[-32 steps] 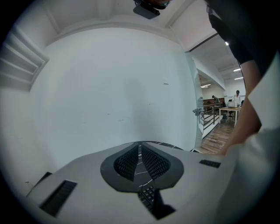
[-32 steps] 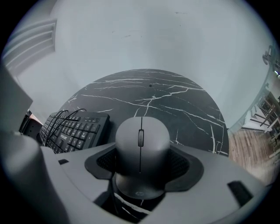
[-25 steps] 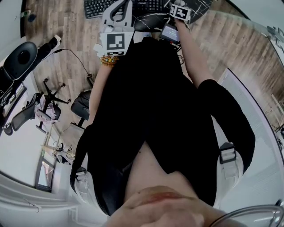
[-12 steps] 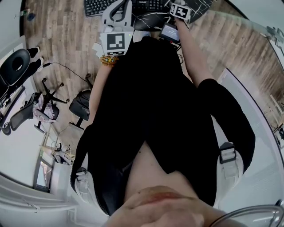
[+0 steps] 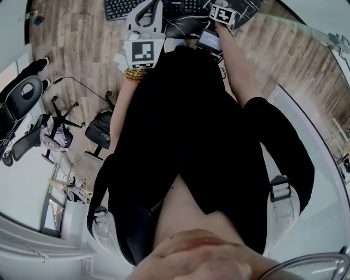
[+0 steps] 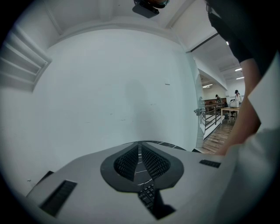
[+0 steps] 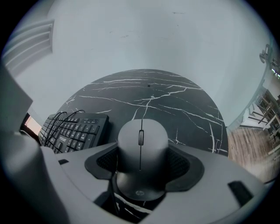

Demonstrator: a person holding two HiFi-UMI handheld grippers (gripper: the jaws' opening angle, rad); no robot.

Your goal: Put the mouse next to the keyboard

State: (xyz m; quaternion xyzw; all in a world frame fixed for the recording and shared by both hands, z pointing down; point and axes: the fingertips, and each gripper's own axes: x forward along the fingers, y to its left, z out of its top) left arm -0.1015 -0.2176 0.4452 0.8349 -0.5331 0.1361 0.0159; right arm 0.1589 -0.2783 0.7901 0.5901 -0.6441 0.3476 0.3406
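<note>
A dark grey mouse (image 7: 141, 148) sits between the pads of my right gripper (image 7: 141, 162), which is shut on its sides. It is over the black marble table (image 7: 175, 100), just right of the black keyboard (image 7: 74, 131); I cannot tell whether it touches the tabletop. My left gripper (image 6: 140, 151) is shut with its pads pressed together and nothing between them; keyboard keys (image 6: 148, 195) show below it. In the head view both grippers are at the top, the left gripper (image 5: 144, 22) over the keyboard (image 5: 117, 8) and the right gripper (image 5: 221, 13) over the table (image 5: 183, 26).
A cable lies looped across the keyboard's left part (image 7: 61, 120). A white wall (image 7: 144, 39) stands close behind the round table. Office chairs (image 5: 60, 117) stand on the wooden floor (image 5: 82, 38) to my left. A railing and desks (image 6: 216, 114) lie far off to the right.
Both grippers have stayed where they were. At the left edge of the head view a black chair has shifted down the picture.
</note>
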